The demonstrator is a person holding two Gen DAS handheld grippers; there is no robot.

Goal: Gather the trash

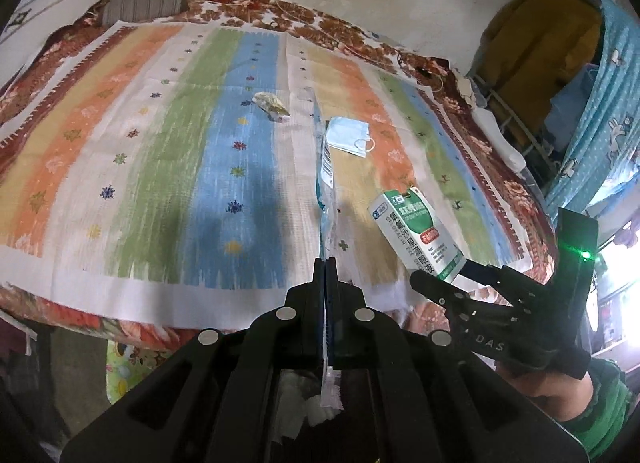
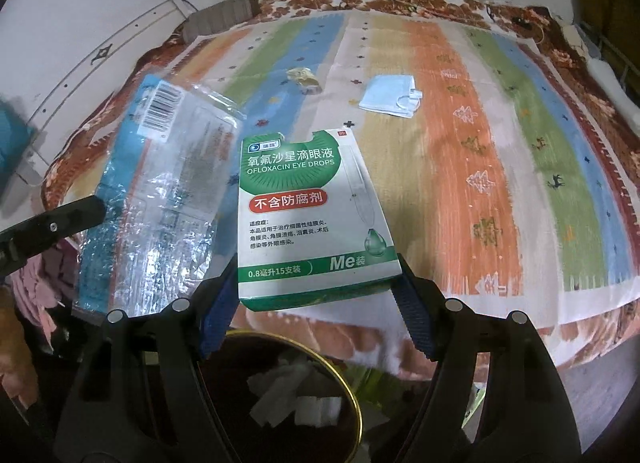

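My left gripper (image 1: 327, 263) is shut on a flat clear and blue plastic wrapper (image 1: 325, 167), seen edge-on; it also shows in the right wrist view (image 2: 160, 191). My right gripper (image 2: 316, 283) is shut on a green and white eye-drops box (image 2: 312, 215), which also shows in the left wrist view (image 1: 418, 233). Both are held over the bed's near edge, above a dark bin with a gold rim (image 2: 352, 395) that holds white scraps. A blue face mask (image 1: 349, 135) and a crumpled wrapper (image 1: 272, 105) lie on the striped cloth (image 1: 160, 167).
A striped pillow (image 1: 146, 3) lies at the bed's far left corner. A white cable (image 1: 288, 11) runs along the far edge by the wall. Hanging clothes and a blue curtain (image 1: 600, 95) stand at the right. The floral blanket (image 1: 100, 319) hangs over the near edge.
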